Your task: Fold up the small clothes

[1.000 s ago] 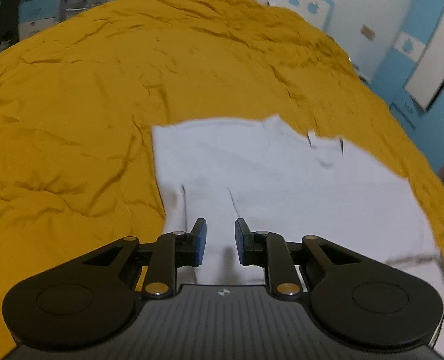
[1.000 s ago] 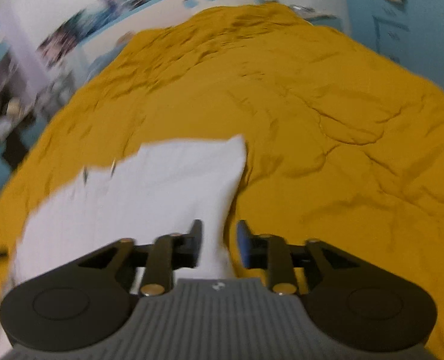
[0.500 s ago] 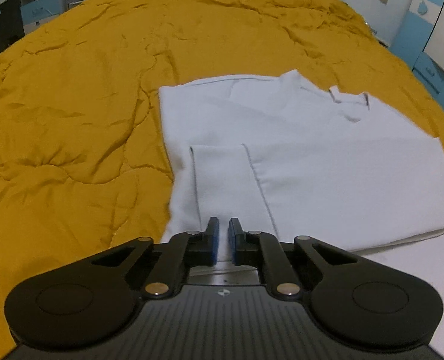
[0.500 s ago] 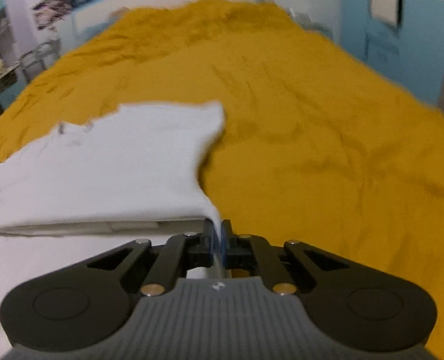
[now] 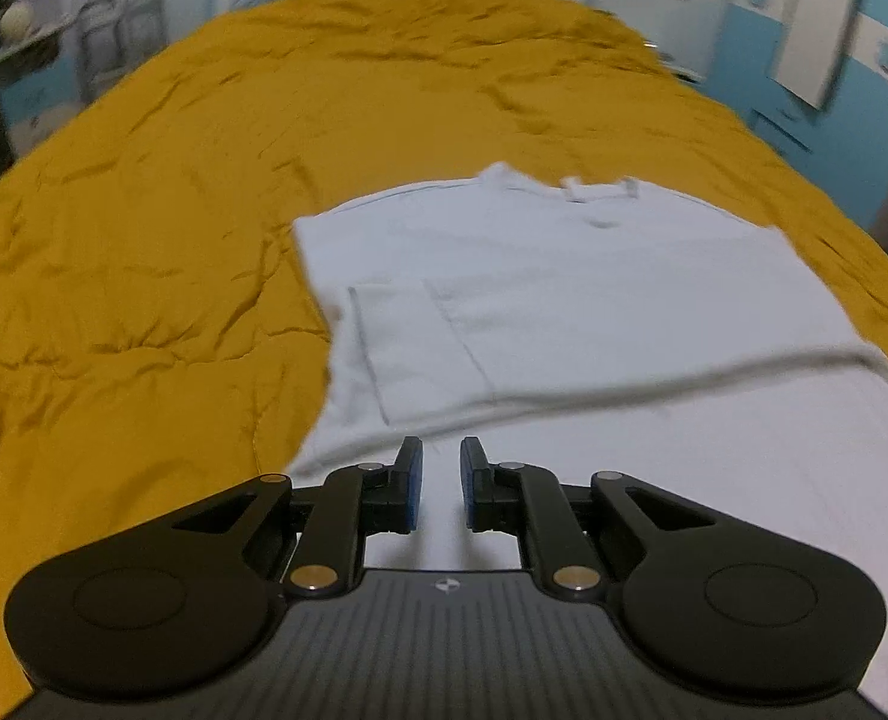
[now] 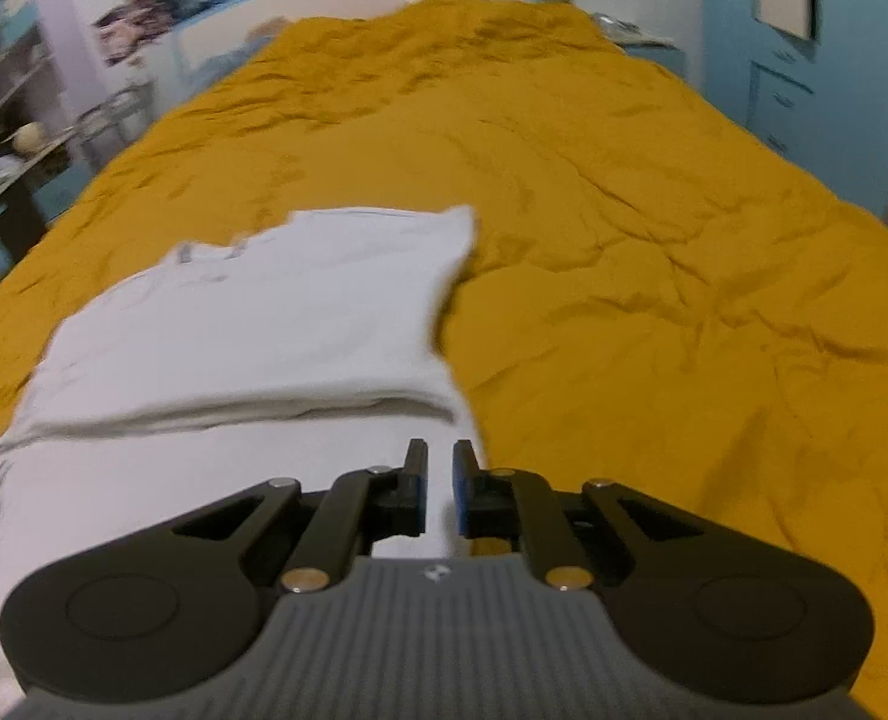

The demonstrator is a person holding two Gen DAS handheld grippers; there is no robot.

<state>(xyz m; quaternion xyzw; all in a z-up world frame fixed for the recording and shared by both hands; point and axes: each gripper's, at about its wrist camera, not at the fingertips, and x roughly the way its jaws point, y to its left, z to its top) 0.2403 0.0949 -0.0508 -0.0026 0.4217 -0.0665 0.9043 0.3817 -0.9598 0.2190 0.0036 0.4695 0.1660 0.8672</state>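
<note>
Blue and white walls with apple-shaped decals close in a bedroom, and most of both views is taken up by a bed under a rumpled mustard-yellow quilt point(image 5: 162, 228). On that quilt lies a white T-shirt point(image 5: 564, 300), spread flat with its collar point(image 5: 600, 189) pointing toward the far end of the bed and its body running back toward the cameras, so its long axis follows the length of the bed. A folded-over layer covers the far half, ending in a thick fold edge point(image 6: 264, 405) that runs crosswise from side to side. A sleeve seam shows on the shirt's left part in the left wrist view.

The left gripper point(image 5: 441, 468) sits over the near left part of the shirt. Its jaws are opening, a narrow gap between the blue pads; white cloth shows below the gap, but nothing is pinched between them. The right gripper point(image 6: 440, 468) sits at the shirt's near right edge, where white cloth meets yellow quilt. Its jaws are opening too, with a slim gap and no fabric caught in it. Both views are somewhat blurred.
</note>
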